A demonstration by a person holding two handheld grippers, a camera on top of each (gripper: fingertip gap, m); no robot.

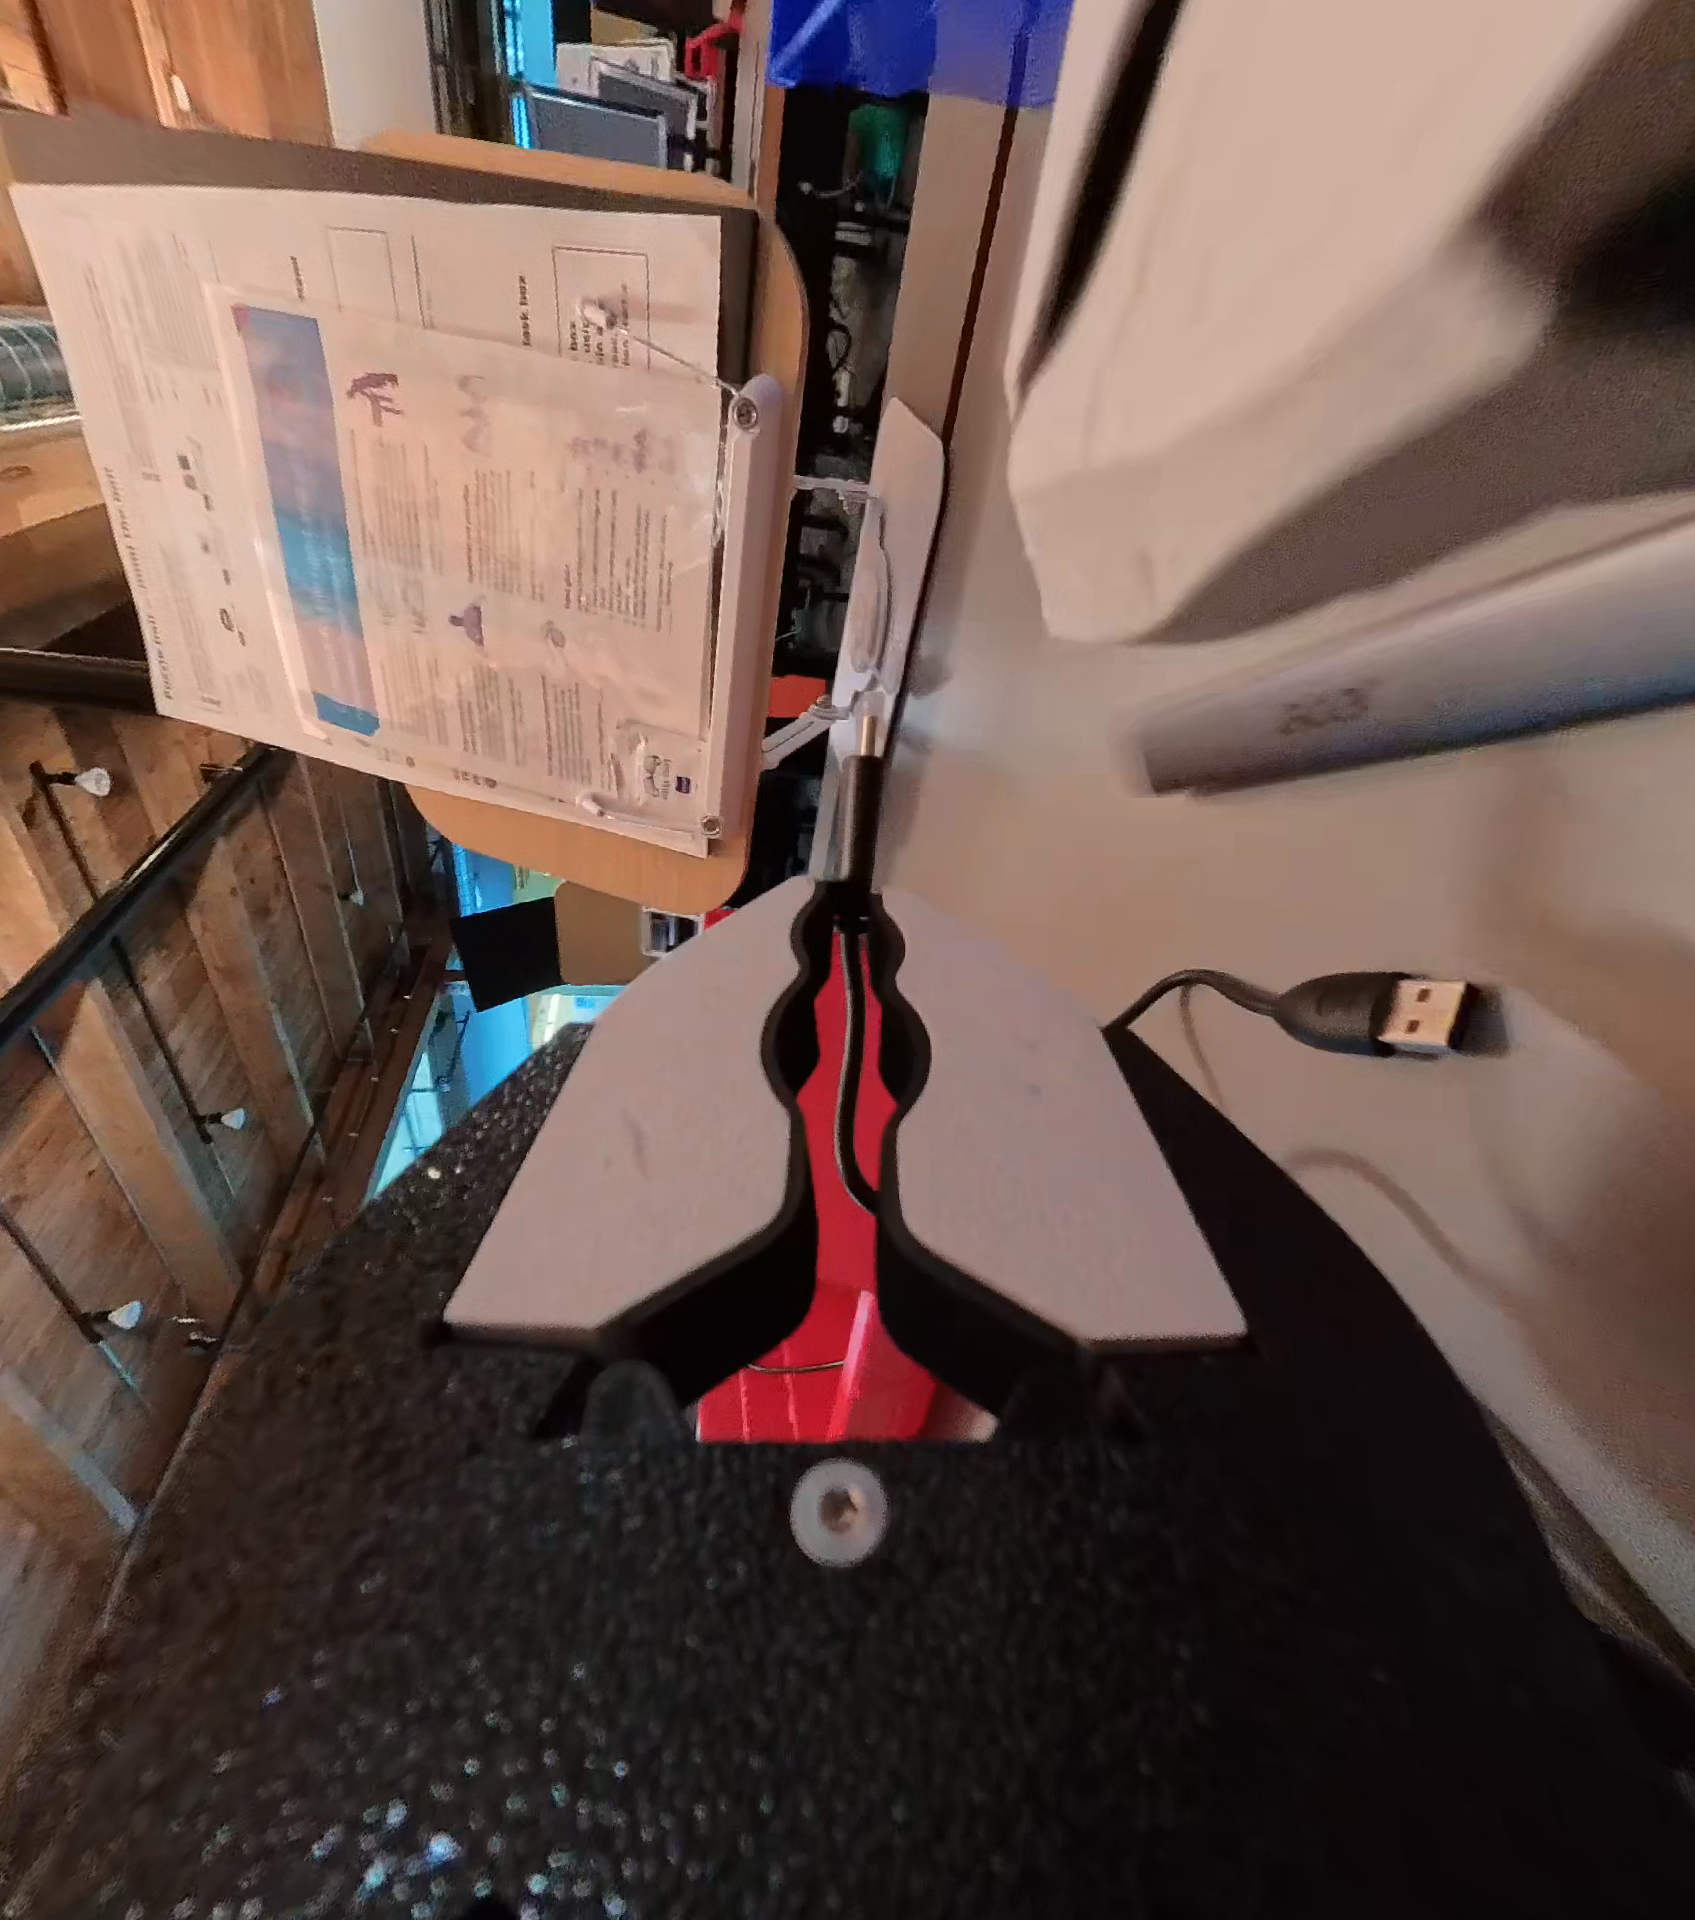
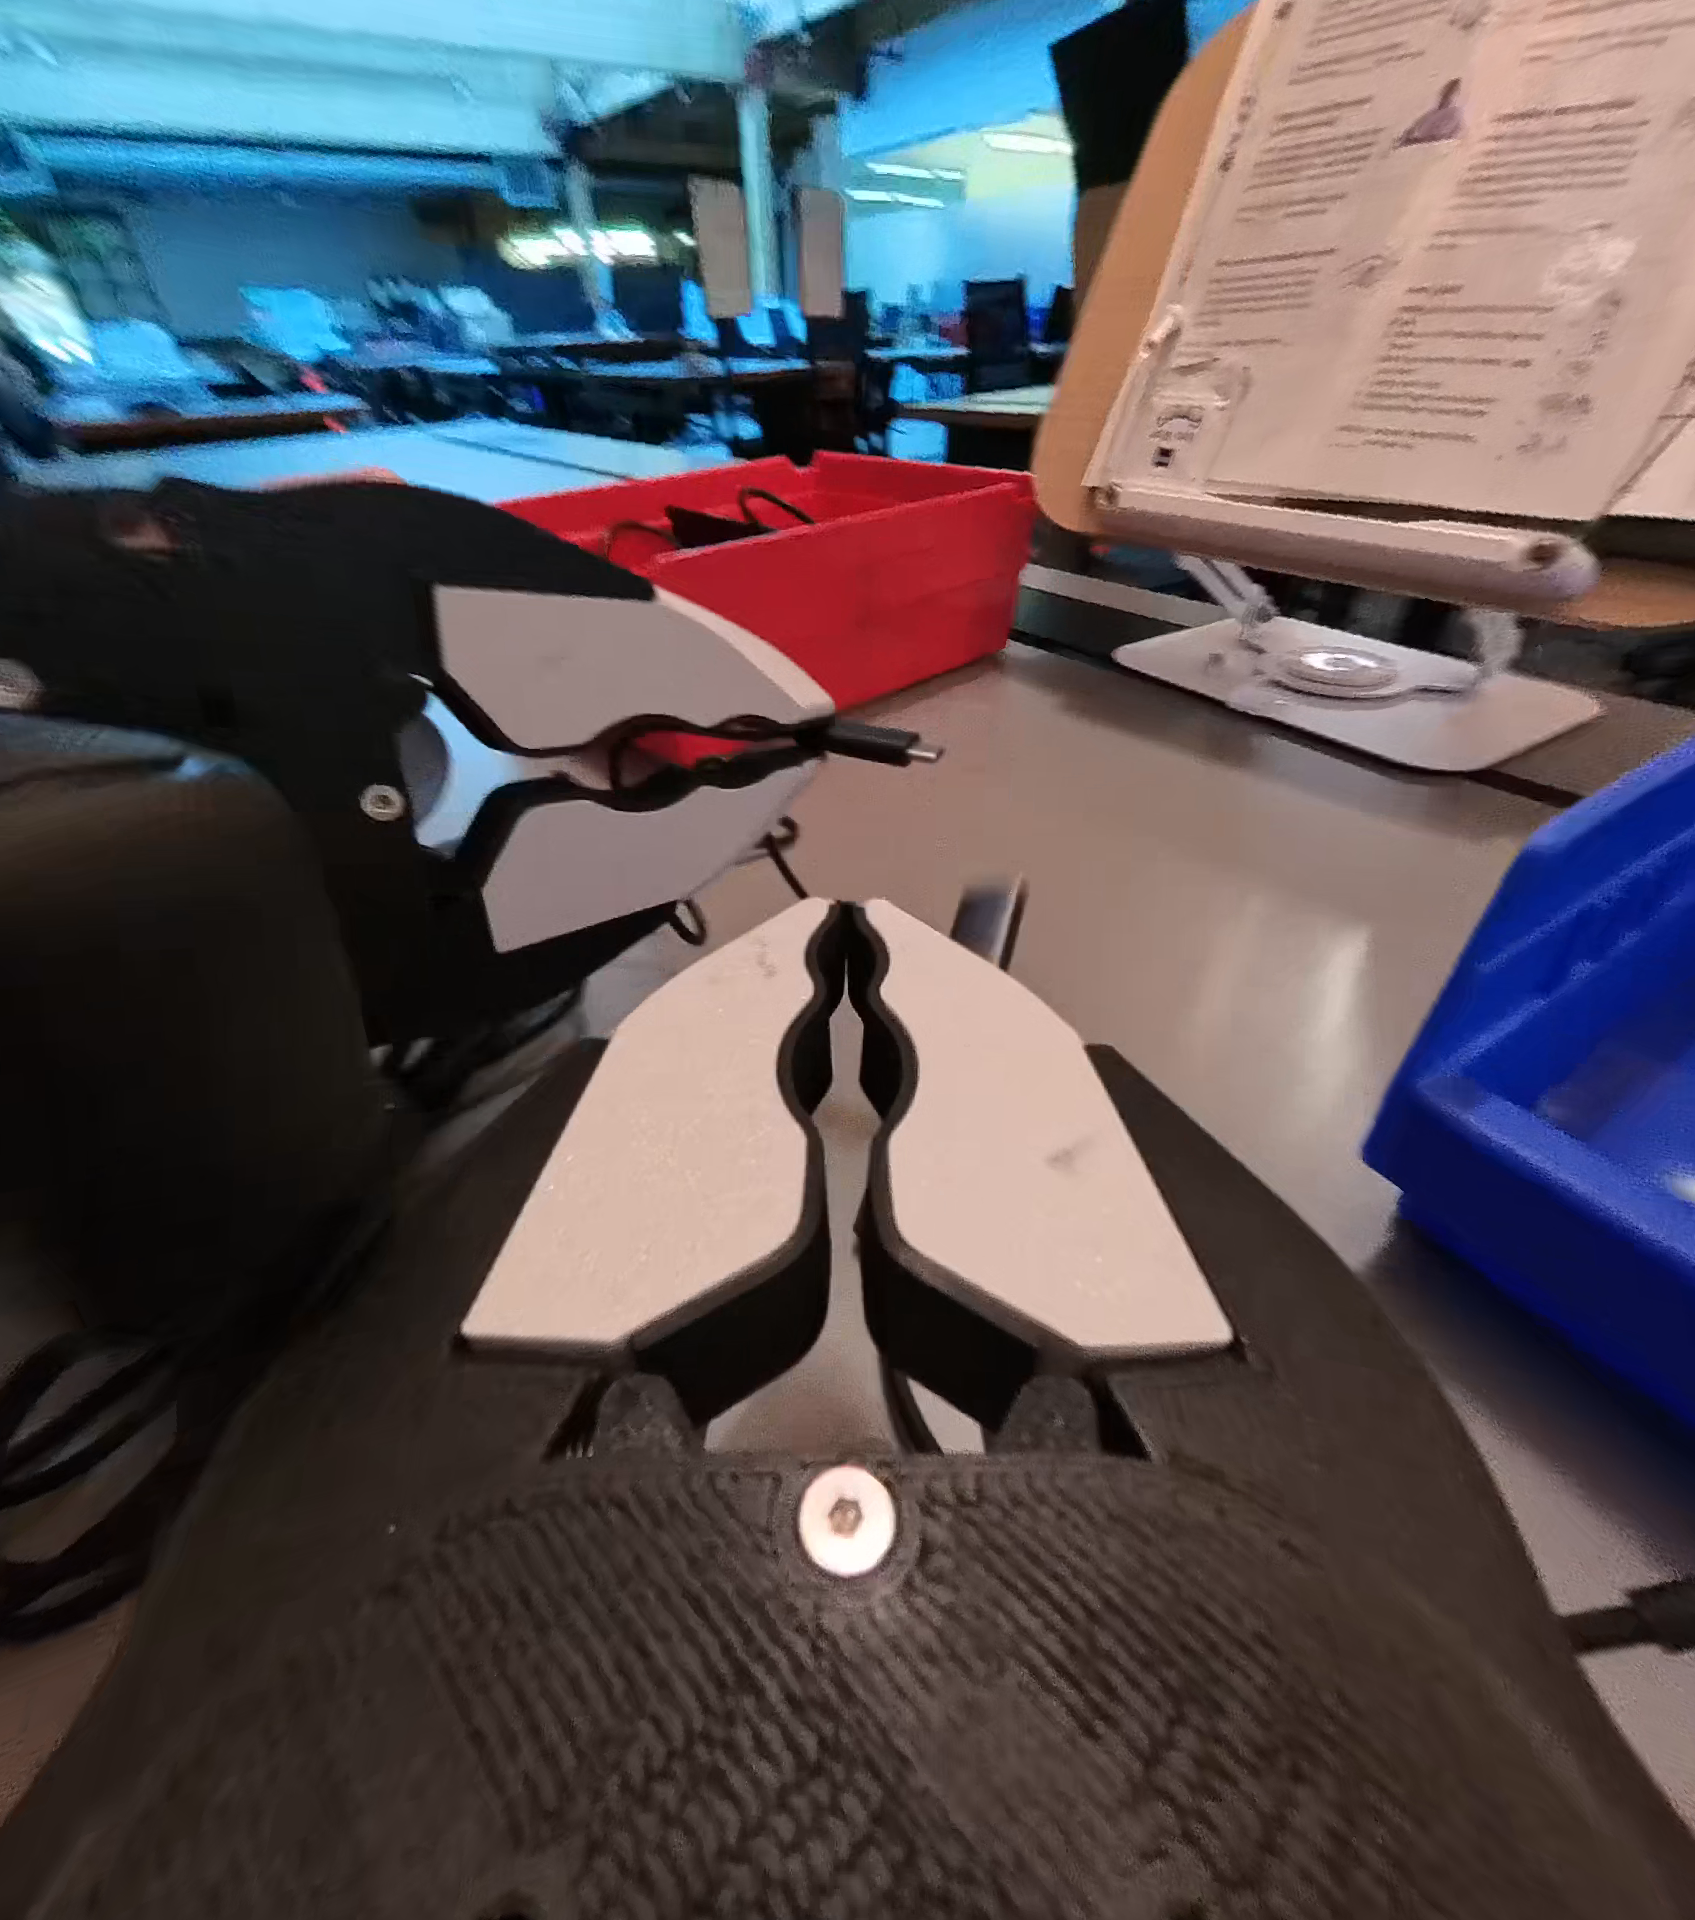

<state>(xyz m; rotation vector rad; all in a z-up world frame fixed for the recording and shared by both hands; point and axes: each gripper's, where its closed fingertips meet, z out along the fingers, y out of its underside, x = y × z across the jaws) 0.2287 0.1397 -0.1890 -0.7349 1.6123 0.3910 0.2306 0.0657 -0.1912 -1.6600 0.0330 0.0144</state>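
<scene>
Sideways, at the far left of the right wrist view, the left gripper (image 2: 812,743) was turned on its edge, one finger stacked over the other. It was clamped narrow on a thin black cable (image 2: 708,764). The grip sat just behind the cable's small plug (image 2: 890,750), probably so that the metal tip stuck out free beyond the fingertips and level above the table (image 2: 1186,883). The left wrist view showed the same: the cord ran up the wavy channel between the fingers and the plug stood out past them.

Behind that gripper stood a red bin (image 2: 822,613) with more dark cords in it.

At the middle, the right gripper (image 2: 848,914) lay low over the table. Its fingers were closed to a sliver, with nothing seen between them.

The cable looked slim, matt black and limp. Its slack lay in loose loops (image 2: 12,1455) on the table at lower left. Its other end, a wider flat plug (image 1: 1394,1013) with a silver shell, rested on the table beside the left gripper.

Further right a tilted document stand (image 2: 1342,551) propped up printed sheets, seemingly angled for reading. A blue bin (image 2: 1601,1091) sat at the far right, near the right gripper.
</scene>
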